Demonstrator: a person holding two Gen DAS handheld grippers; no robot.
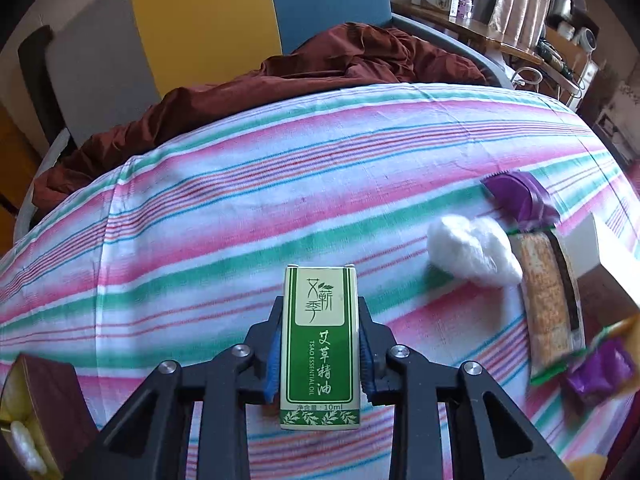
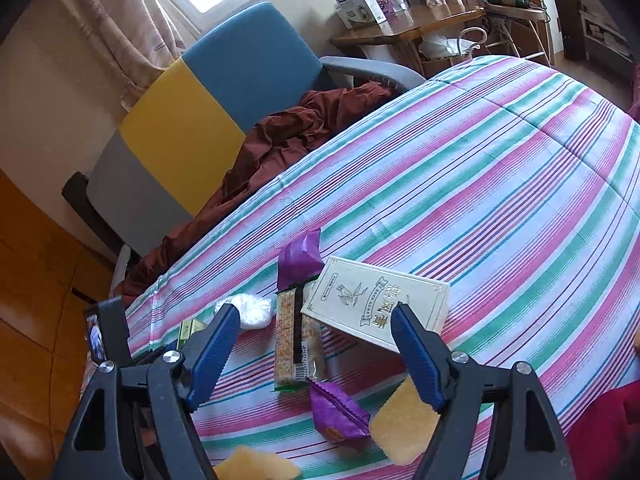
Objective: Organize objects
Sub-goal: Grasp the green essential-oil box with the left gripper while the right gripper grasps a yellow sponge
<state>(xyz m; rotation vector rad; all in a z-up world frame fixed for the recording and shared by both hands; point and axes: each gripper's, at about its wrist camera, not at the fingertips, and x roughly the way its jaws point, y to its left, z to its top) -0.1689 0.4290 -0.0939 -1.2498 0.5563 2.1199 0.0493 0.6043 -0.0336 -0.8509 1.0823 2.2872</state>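
L gripper: clamped on green-and-cream essential oil box, blue pads pressed to both long sides; box upright in the grip, label facing cam, held above striped bedsheet. Box edge also shows at left in R view, behind the L finger.

R gripper: jaws spread wide, nothing between them, hovering over the item cluster.

Items on sheet, R view: cream flat box w/ printed banner, one corner lying over clear-wrapped cracker pack. Purple sachet at far end of pack, touching; second purple sachet at near end. Cotton wad just L of pack. Yellow sponge piece beside near sachet; another at bottom edge.

Surroundings: rust-brown bedding heaped beyond sheet, against yellow/blue/grey headboard.
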